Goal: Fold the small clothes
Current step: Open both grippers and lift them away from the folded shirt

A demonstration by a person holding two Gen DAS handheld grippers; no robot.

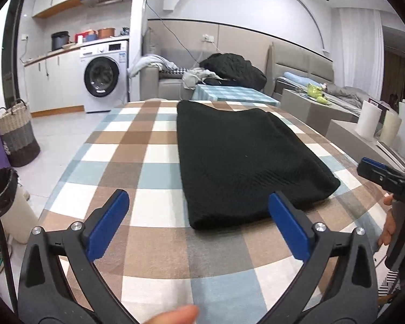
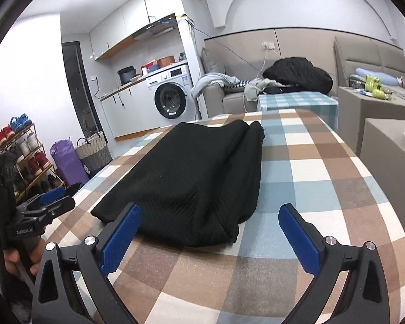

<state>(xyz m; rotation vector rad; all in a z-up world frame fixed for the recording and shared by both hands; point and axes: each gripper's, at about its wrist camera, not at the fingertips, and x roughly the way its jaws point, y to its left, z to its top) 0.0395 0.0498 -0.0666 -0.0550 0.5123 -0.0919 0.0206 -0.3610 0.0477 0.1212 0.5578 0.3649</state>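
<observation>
A black knitted garment (image 1: 245, 159) lies folded lengthwise into a long strip on the checked tablecloth (image 1: 137, 162). It also shows in the right wrist view (image 2: 197, 178). My left gripper (image 1: 198, 213) is open and empty, hovering just in front of the garment's near edge. Its right blue pad overlaps the near right corner in view. My right gripper (image 2: 210, 224) is open and empty, just in front of the garment's near end on the right side. The right gripper also shows at the right edge of the left wrist view (image 1: 375, 170).
The table (image 2: 324, 178) carries a brown, blue and white checked cloth. A bin (image 1: 5, 189) and a woven basket (image 1: 16, 132) stand on the floor to the left. A sofa with dark clothes (image 1: 235, 70) and a washing machine (image 1: 105, 75) lie beyond the table.
</observation>
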